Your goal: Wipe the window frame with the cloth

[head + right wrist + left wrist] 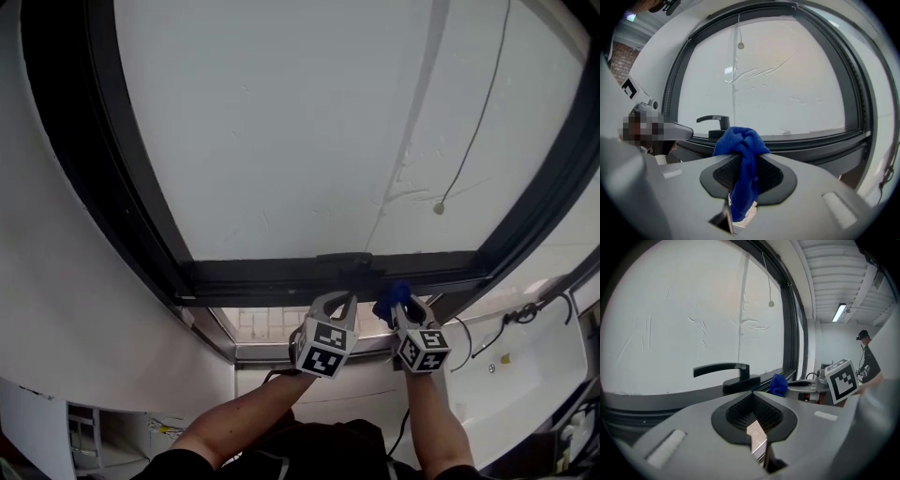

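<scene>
1. The frosted window pane fills most of my view. A thin cord ending in a small bead hangs across its right side.
2. The dark window frame runs along the pane's bottom edge, and its black handle sits on that rail.
3. My left gripper is closed on nothing, with its tips up at the bottom rail below the handle.
4. My right gripper pinches the blue cloth, fleecy and bunched, at the bottom rail just right of the handle.
</scene>
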A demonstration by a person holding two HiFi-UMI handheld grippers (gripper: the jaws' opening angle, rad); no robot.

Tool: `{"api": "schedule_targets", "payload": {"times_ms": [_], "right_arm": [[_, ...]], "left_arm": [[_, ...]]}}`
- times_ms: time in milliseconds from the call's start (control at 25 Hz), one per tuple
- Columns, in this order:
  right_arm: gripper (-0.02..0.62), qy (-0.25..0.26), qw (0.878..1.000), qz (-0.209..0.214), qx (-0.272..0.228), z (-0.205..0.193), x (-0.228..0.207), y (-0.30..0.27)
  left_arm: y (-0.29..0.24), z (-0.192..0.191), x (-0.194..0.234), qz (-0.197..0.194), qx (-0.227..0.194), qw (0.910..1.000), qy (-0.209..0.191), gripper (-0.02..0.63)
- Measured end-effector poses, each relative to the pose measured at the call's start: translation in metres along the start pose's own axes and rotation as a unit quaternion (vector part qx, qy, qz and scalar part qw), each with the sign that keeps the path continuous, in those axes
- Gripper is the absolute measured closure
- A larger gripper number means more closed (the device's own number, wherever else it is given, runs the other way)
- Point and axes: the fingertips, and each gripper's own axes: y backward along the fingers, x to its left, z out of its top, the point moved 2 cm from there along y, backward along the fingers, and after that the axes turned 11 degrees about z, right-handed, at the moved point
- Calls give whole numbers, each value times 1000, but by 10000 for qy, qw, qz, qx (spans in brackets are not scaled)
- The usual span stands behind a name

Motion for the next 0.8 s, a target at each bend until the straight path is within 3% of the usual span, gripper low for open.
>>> {"api": "schedule_targets", "payload": {"times_ms": [120,320,800], "right_arm": [[500,-16,10000,-1,10,-1,-17,7],[499,181,9990,417,4,0,-35,14],[500,430,9869,1547,131,1,-77,29]], "left_arm": [[-9,-1,-14,-42,48,10000,-18,612],[-31,3,-45,55,66,10000,6,612],[-73,10,-95,922,171,9952,276,612]]}}
